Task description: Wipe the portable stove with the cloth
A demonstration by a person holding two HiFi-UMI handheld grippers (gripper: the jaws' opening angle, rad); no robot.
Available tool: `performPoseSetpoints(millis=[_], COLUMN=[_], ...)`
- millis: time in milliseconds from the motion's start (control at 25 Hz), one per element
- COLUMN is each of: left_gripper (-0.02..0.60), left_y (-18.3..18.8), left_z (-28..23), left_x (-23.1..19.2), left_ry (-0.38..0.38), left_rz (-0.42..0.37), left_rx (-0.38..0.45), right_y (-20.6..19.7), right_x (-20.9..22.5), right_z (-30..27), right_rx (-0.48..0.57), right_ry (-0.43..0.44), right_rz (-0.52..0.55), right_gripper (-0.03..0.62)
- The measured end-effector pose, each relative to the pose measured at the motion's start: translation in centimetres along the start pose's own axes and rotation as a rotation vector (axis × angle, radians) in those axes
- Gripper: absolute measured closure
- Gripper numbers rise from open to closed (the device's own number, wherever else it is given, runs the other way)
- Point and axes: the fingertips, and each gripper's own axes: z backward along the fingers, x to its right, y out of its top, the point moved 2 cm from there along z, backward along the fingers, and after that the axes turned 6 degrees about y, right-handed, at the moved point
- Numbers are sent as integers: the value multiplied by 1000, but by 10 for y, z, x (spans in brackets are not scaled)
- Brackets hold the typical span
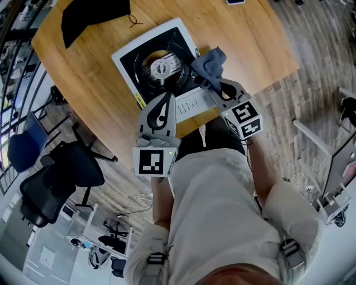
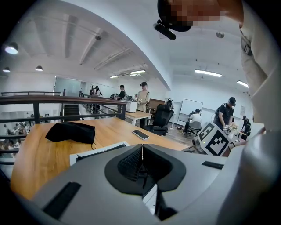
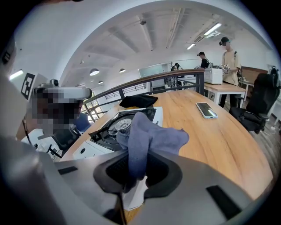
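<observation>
The portable stove (image 1: pixel 158 64), white with a black top and a round burner, lies on the wooden table (image 1: pixel 256 39). A blue-grey cloth (image 1: pixel 210 64) is bunched at the stove's front right corner, and my right gripper (image 1: pixel 216 83) is shut on it. In the right gripper view the cloth (image 3: pixel 147 140) rises out of the gripper (image 3: pixel 136 162), with the stove (image 3: pixel 118 125) just beyond. My left gripper (image 1: pixel 165 106) is shut and holds nothing, its tip over the stove's white front panel. The left gripper view shows the gripper (image 2: pixel 142 146) closed above the stove's edge (image 2: pixel 94 151).
A black pouch (image 1: pixel 92 16) lies on the table behind the stove, and a phone (image 1: pixel 235 1) lies at the far edge. Black office chairs (image 1: pixel 61 178) stand on the floor to the left. Several people stand at desks far behind (image 2: pixel 142 94).
</observation>
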Motion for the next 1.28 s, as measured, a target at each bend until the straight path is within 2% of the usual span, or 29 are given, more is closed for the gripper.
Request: performPoseSetpoints(millis=[320, 520, 760, 1040, 1280], left_gripper=[561, 561, 561, 561, 561], left_y=[-5, -8, -11, -26, -43], left_z=[18, 33, 55, 84, 101], left_x=[3, -7, -29, -53, -67], left_ry=[-27, -8, 53, 138, 190], left_rz=[-20, -26, -14, 11, 38], left_rx=[8, 13, 35, 32, 25], right_y=[-8, 13, 45, 45, 28], right_x=[-10, -36, -94, -167, -199], right_z=[18, 38, 45, 12, -26], right_rx=[-7, 76, 162, 137, 93], right_ry=[-55, -46, 54, 209, 296], right_rz=[34, 81, 210, 327, 375], right_gripper=[522, 522, 523, 523, 522])
